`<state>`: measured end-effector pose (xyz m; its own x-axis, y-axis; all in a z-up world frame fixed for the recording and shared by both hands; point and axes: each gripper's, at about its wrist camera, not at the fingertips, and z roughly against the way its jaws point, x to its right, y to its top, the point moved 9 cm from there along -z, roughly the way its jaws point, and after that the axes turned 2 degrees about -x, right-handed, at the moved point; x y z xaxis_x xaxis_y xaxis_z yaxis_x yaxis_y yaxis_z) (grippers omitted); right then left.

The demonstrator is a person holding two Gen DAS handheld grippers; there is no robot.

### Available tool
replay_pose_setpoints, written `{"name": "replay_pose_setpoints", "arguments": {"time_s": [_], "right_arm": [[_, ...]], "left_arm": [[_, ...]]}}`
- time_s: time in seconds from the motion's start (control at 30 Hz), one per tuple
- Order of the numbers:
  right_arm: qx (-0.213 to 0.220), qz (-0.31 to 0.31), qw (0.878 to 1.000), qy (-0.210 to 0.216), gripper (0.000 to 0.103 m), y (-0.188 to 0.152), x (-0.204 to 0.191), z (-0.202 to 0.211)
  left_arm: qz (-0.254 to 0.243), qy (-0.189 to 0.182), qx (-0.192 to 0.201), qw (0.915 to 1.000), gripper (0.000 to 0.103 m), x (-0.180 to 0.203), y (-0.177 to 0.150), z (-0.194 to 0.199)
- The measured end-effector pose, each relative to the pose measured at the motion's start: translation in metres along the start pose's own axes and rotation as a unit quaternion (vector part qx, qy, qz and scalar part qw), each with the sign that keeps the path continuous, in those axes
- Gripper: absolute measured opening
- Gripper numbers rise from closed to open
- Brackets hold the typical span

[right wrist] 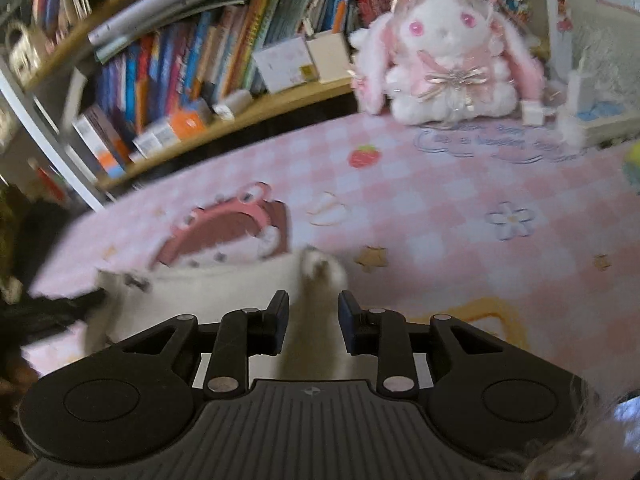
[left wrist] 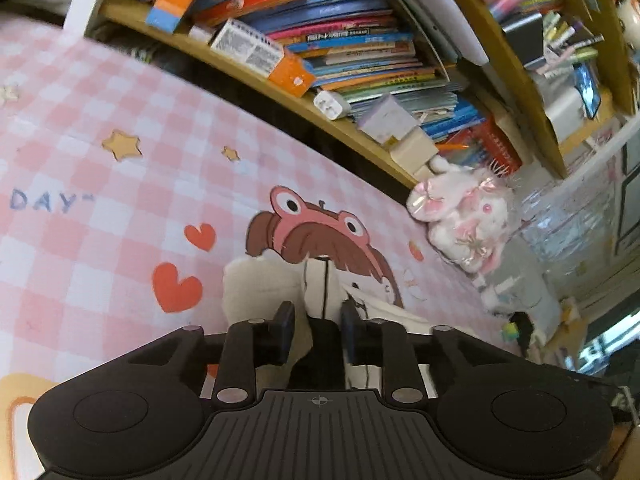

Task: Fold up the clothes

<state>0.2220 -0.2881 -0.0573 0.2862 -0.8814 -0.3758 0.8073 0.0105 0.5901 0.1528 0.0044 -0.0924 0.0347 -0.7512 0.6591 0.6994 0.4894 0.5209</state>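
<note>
Nearest, the left gripper (left wrist: 318, 330) is pinched tight on the white garment (left wrist: 256, 292), and the right gripper (right wrist: 313, 320) has its fingers narrow with a strip of the same pale cloth running between them, apparently held. The garment lies rumpled on the pink checked table cover (left wrist: 100, 184), partly over its cartoon print, well short of the far edge where a plush rabbit (right wrist: 444, 64) sits before the bookshelf (left wrist: 344, 52). Folding looks barely begun: no neat fold shows yet.
</note>
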Motion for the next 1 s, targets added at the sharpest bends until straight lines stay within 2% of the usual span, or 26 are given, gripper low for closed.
{"name": "replay_pose_setpoints", "arguments": {"time_s": [0.03, 0.1, 0.17, 0.33, 0.5, 0.63, 0.7, 0.8, 1.0], "right_arm": [[-0.004, -0.003, 1.0, 0.004, 0.026, 0.002, -0.003, -0.003], [-0.013, 0.011, 1.0, -0.006, 0.02, 0.001, -0.008, -0.012], [-0.021, 0.02, 0.999, -0.019, 0.005, 0.001, -0.009, -0.022], [-0.025, 0.034, 0.999, -0.035, 0.004, 0.0, -0.012, -0.039], [-0.033, 0.052, 0.997, -0.051, 0.004, 0.002, -0.015, -0.038], [-0.032, 0.064, 0.995, -0.062, 0.005, 0.001, -0.022, -0.031], [-0.03, 0.07, 0.995, -0.063, 0.006, 0.0, -0.026, -0.026], [-0.025, 0.074, 0.995, -0.063, 0.007, 0.0, -0.031, -0.019], [-0.01, 0.074, 0.996, -0.049, 0.007, -0.007, -0.039, -0.001]], "left_arm": [[0.002, -0.015, 0.004, 0.9999, 0.005, 0.004, 0.001, 0.003], [0.008, -0.046, 0.02, 0.9987, 0.005, 0.013, 0.005, 0.014], [0.016, -0.033, 0.013, 0.9992, 0.005, 0.003, 0.004, 0.009], [0.043, 0.015, -0.022, 0.9987, 0.007, -0.036, -0.001, -0.02], [0.02, 0.017, -0.014, 0.9996, 0.014, -0.027, 0.002, -0.013], [-0.015, 0.024, 0.005, 0.9996, 0.033, -0.016, 0.007, 0.007], [-0.034, 0.025, 0.01, 0.9991, 0.038, -0.01, 0.007, 0.016], [-0.045, 0.032, 0.009, 0.9984, 0.038, -0.007, 0.001, 0.023], [-0.031, 0.044, -0.009, 0.9985, 0.038, -0.013, -0.021, 0.028]]}}
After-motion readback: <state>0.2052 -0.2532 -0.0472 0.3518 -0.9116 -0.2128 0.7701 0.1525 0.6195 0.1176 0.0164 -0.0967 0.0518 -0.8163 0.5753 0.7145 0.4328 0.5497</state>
